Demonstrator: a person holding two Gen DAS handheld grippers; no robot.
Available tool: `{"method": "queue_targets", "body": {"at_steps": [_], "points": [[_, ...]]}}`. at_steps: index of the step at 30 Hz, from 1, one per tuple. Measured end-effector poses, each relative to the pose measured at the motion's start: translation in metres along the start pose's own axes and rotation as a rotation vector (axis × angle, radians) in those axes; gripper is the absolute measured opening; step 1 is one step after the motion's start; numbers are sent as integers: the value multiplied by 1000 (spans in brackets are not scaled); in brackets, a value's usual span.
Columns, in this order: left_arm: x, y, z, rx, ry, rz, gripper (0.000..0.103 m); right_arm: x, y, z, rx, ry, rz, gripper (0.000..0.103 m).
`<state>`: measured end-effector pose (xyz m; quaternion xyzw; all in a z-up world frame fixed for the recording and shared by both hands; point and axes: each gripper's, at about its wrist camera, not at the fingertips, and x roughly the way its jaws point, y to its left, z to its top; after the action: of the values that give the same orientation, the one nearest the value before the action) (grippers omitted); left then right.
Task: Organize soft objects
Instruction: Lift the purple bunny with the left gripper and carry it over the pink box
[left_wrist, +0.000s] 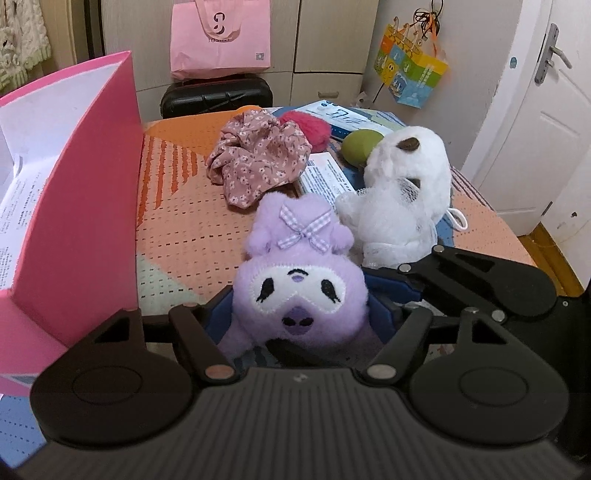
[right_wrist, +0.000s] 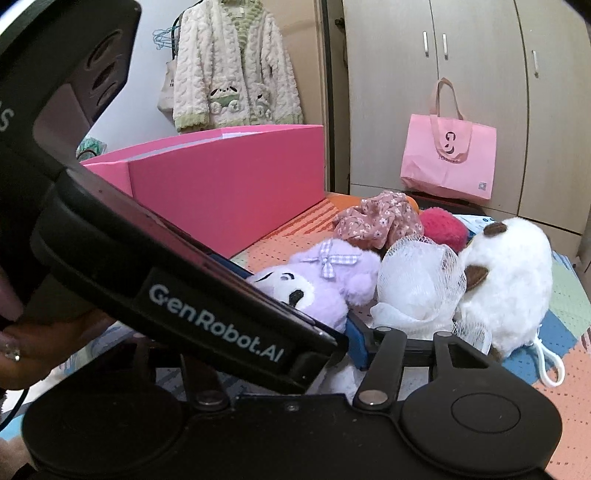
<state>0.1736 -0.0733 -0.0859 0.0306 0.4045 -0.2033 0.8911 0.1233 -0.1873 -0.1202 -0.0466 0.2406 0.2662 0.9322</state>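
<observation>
The left gripper (left_wrist: 301, 314) is squeezing the purple plush toy (left_wrist: 299, 280) between its two blue fingers (left_wrist: 384, 314). The toy's face is looking up at the camera, upside down, and a checked bow (left_wrist: 304, 227) is sitting at its 12 o'clock end.

At 1 o'clock from the purple toy, a white plush toy (left_wrist: 410, 177) is sitting on the patterned mat (left_wrist: 184, 221). A white mesh puff (left_wrist: 369, 206) is leaning against it and touching the purple toy too. At 11 o'clock, a flowered cloth (left_wrist: 258, 158) is lying in a crumpled heap. Just behind it a red fuzzy ball (left_wrist: 310, 125) is peeking out, and a green ball (left_wrist: 360, 146) is sitting near the white toy's head. Some papers (left_wrist: 325, 177) are lying under these things.

At 9 o'clock, a big pink box (left_wrist: 85, 206) is standing open on the mat, close beside the purple toy but not touching it.

In the right wrist view, the left gripper's black body (right_wrist: 207, 325) is crossing the picture and hiding a lot. The right gripper (right_wrist: 388, 343) is sitting low by the mesh puff (right_wrist: 417, 284). Only one of its blue fingers (right_wrist: 356, 343) is showing, so I cannot tell if it is spread or pressed together.

Far back at 12 o'clock, a pink bag (right_wrist: 448, 158) is resting by the cupboard (right_wrist: 480, 55).
</observation>
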Motion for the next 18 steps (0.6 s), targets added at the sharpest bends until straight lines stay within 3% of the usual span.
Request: {"method": "queue_targets", "body": {"at_steps": [11, 14, 18], "points": [[-24, -12, -4, 30, 8, 4, 72, -21, 5, 1, 33, -13, 6, 58], [-33, -11, -9, -2, 32, 5, 72, -26, 6, 6, 75, 20, 31, 58], [-53, -9, -21, -21, 5, 6, 72, -34, 18, 9, 62, 29, 45, 58]]}}
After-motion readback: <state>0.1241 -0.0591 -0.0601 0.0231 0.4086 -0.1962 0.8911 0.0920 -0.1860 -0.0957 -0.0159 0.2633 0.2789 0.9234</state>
